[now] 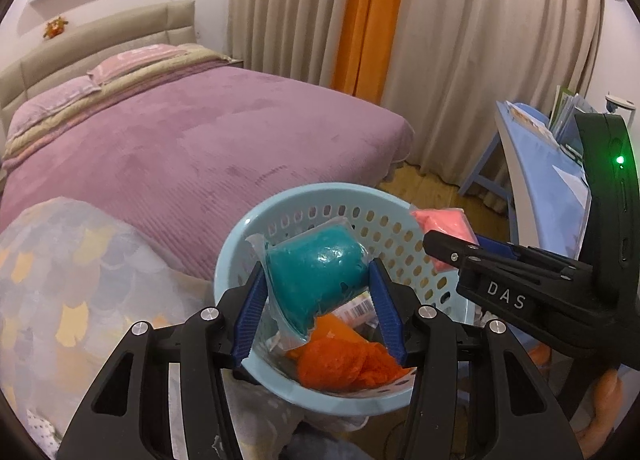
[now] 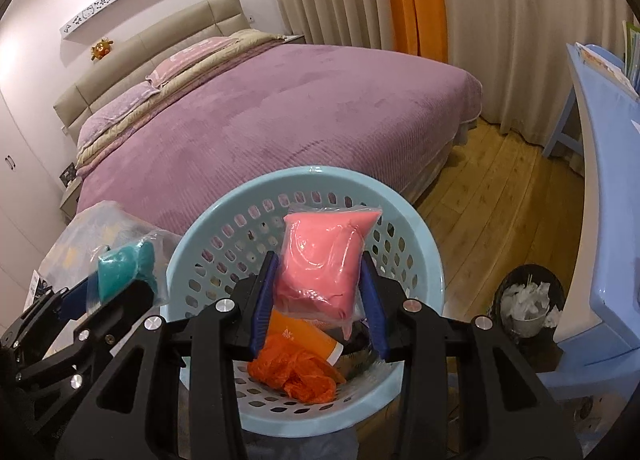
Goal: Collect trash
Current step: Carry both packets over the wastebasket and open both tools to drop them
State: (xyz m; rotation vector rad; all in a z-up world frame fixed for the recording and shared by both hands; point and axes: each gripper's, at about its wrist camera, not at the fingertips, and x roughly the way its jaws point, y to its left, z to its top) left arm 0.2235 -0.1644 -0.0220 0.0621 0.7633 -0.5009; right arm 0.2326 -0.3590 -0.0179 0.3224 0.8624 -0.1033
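— What have you got hold of?

— In my left gripper [image 1: 318,312] a teal lump sealed in clear plastic [image 1: 316,280], pinched between the blue pads [image 1: 252,316], which stand only partly open around it. In my right gripper [image 2: 318,304] a pink packet in clear plastic [image 2: 322,260], pressed the same way from both sides.

— And where are they?

— Both over the pale blue basket [image 2: 400,392]. The teal lump hangs above its near half; the pink packet sits over the middle in my right wrist view (from the left wrist view it shows at the basket's right rim).

— Anything in the basket?

— A crumpled orange bag [image 2: 294,374] on the bottom, an orange packet [image 2: 302,334] beside it, and a label with a barcode [image 1: 358,306] under the teal lump.

— What lies around?

— The basket stands at the foot of a bed with a purple cover [image 2: 280,120]. A patterned blanket [image 1: 80,280] lies to its left. To the right, on the wooden floor [image 2: 500,188], a dark bin with white paper [image 2: 528,300], just beside a blue table [image 2: 600,220]. Beige and orange curtains [image 1: 360,12] hang behind.
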